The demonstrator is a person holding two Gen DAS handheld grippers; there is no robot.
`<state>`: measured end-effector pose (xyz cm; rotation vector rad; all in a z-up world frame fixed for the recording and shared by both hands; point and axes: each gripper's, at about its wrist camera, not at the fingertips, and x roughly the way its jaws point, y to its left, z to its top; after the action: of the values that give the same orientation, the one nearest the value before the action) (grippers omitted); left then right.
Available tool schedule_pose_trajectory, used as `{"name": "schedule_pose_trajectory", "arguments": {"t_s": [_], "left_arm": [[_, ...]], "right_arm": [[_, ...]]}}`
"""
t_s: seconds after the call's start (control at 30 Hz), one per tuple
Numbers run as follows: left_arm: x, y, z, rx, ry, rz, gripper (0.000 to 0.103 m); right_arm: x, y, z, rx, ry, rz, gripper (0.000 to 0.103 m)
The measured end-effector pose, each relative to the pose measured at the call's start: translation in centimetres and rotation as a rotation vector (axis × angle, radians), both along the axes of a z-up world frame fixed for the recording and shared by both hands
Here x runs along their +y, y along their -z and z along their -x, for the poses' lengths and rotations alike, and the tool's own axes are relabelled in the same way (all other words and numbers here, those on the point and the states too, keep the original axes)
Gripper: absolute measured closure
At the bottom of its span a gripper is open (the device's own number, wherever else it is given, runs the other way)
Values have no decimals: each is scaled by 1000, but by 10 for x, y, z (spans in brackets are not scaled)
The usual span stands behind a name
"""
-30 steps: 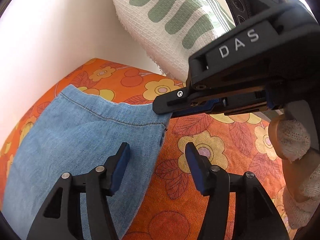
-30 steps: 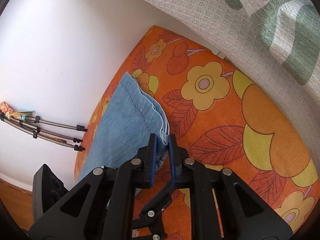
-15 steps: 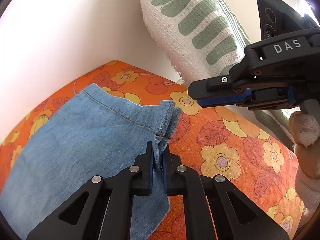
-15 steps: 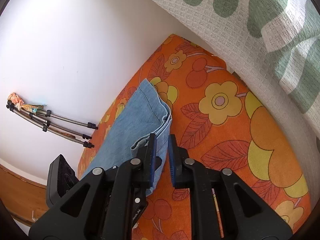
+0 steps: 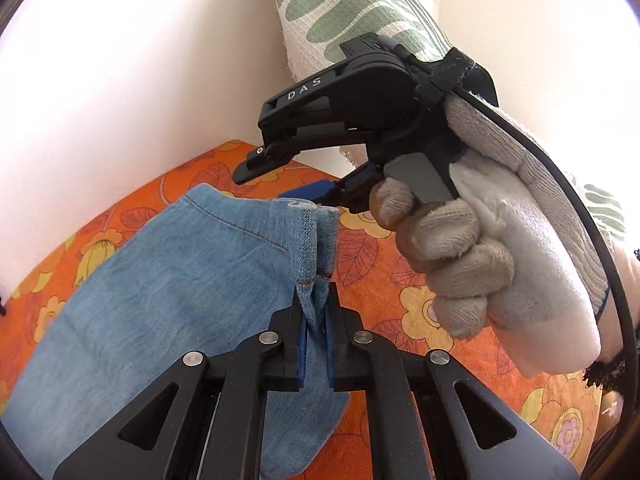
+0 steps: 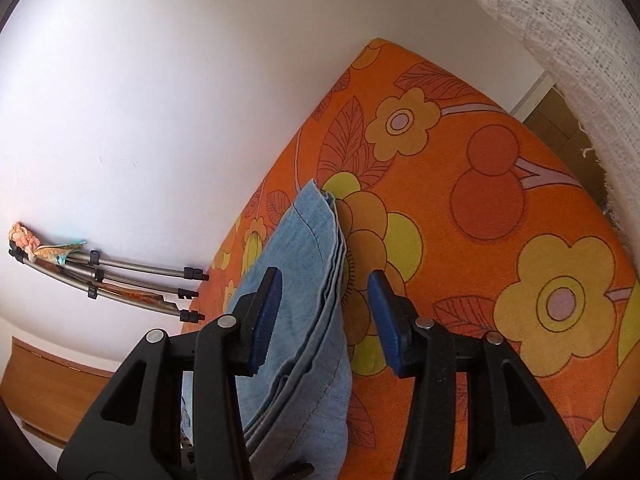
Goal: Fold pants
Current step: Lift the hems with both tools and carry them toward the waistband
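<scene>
Light blue denim pants (image 5: 160, 300) lie on an orange flowered bedcover (image 5: 400, 280). My left gripper (image 5: 316, 312) is shut on the pants' hem edge and holds it lifted off the cover. In the left wrist view my right gripper (image 5: 288, 184) hovers just beyond the lifted hem, held by a gloved hand (image 5: 480, 248). In the right wrist view my right gripper (image 6: 324, 296) is open, its blue pads either side of the layered edge of the pants (image 6: 304, 280) without pinching it.
A white and green patterned pillow (image 5: 352, 8) leans on the white wall (image 5: 120, 60) at the back. A folded metal tripod (image 6: 120, 280) lies by the wall beyond the bed edge, above a wooden floor (image 6: 44, 400).
My left gripper closed on the hem and lifted it. My right gripper, shut on the pants' edge before, has opened and let go. Both moved up and toward the wall.
</scene>
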<state>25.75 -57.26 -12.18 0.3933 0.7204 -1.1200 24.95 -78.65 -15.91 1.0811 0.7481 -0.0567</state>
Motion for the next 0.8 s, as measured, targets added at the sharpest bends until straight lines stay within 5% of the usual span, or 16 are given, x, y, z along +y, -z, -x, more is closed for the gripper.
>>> {"name": "schedule_pose_trajectory", "arguments": {"t_s": [0.23,0.27,0.33,0.4,0.8], "left_arm": [[5,-8,4,33,8,43,97],[8,-11,6,39,6,51,97],[13,-17,7,51,-1,66,97],[15,-21,6,52,-6,81,97],[29,-110,14,23,-4,238,98]], "right_arm": [[7,9,-34,78,-58,42,55],[9,11,-37,82,-60,37,60],[11,12,-43,69,-77,5,89],[16,7,-47,56,-76,21,96],[40,-131,-29,-110,-86,251,98]]}}
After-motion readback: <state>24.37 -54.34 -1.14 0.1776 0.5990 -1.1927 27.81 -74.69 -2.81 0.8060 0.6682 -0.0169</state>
